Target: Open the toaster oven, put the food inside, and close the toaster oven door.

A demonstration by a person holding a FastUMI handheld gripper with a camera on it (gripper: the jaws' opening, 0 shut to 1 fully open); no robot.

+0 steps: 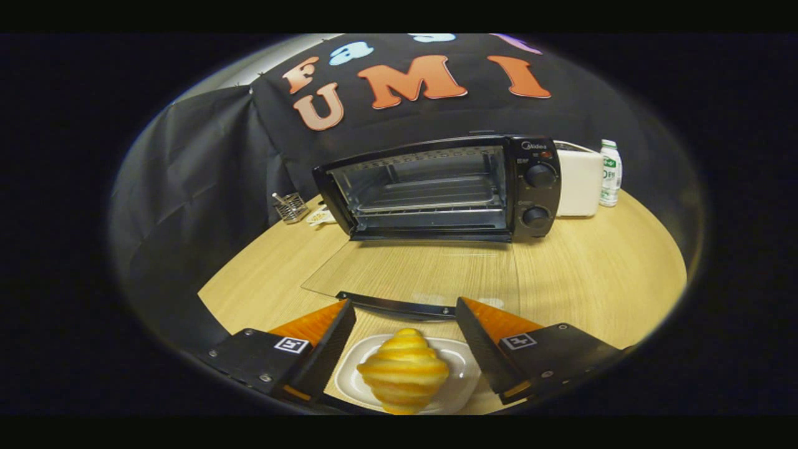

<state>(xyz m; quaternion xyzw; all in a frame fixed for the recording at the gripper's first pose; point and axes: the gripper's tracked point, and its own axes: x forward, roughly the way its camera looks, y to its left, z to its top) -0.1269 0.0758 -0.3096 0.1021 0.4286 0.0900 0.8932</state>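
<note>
A utensil rack is seen far left on the wooden table; the oven stands open, its glass door laid flat. The gripper is held spread, fingers either side of the croissant on its dish, not touching. A loose pinch could drop it on the door. A toaster and bottle stand right.

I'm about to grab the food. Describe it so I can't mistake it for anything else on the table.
Start at the black toaster oven, whose glass door lies open flat on the wooden table. Just in front of the door's handle sits a small white plate, and on it the croissant, between the open gripper fingers. It is the only golden, ridged, spiral-shaped thing there.
</note>
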